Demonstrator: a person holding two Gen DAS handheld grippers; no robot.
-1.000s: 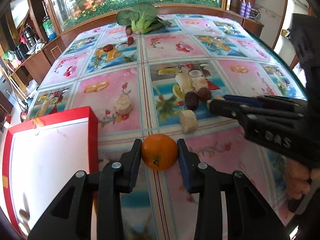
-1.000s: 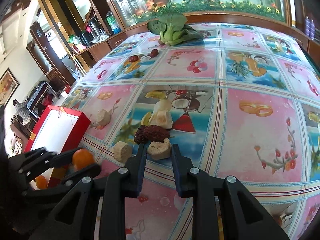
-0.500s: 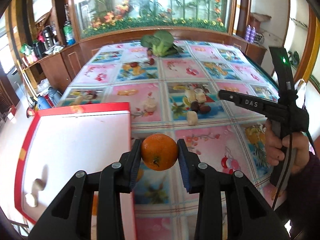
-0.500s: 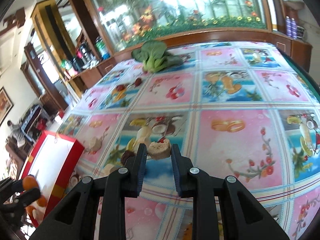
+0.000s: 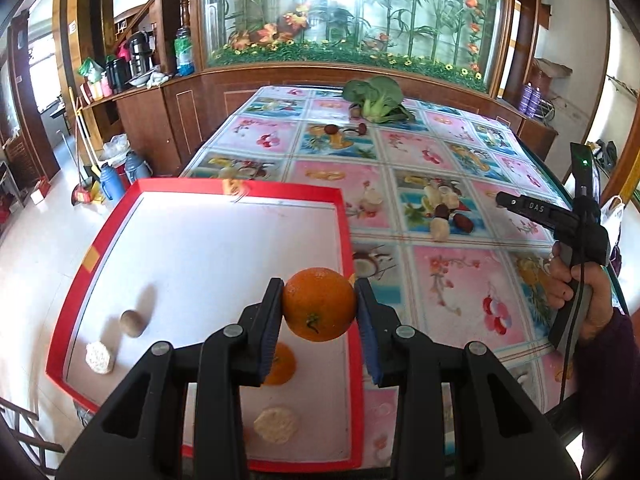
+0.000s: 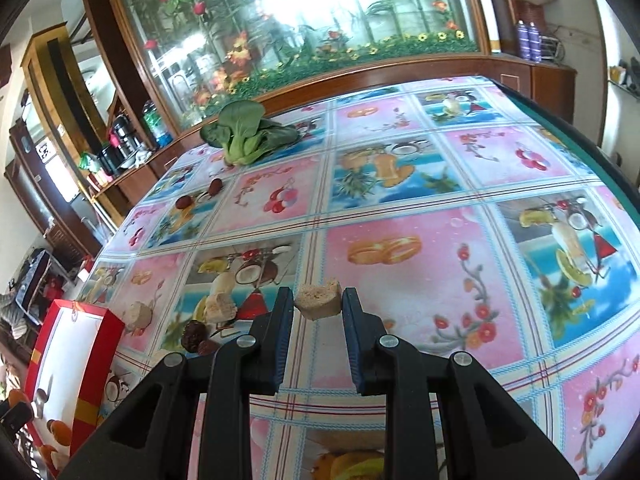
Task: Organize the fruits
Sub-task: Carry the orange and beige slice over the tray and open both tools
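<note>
My left gripper is shut on an orange and holds it above the right edge of a red-rimmed white box. Inside the box lie another orange, a kiwi and two pale fruit chunks. My right gripper is shut on a pale banana chunk, lifted above the table. More banana chunks and dark red dates lie on the table beside the box. The right gripper also shows in the left wrist view.
The table has a glossy fruit-print cloth. A bok choy and two more dates lie at the far end. A wooden cabinet with a glass plant display stands behind. The box overhangs the table's left edge above the floor.
Both grippers have risen. My left gripper has carried the orange left, from over the table to above the box. My right gripper has lifted the banana chunk off the table.
</note>
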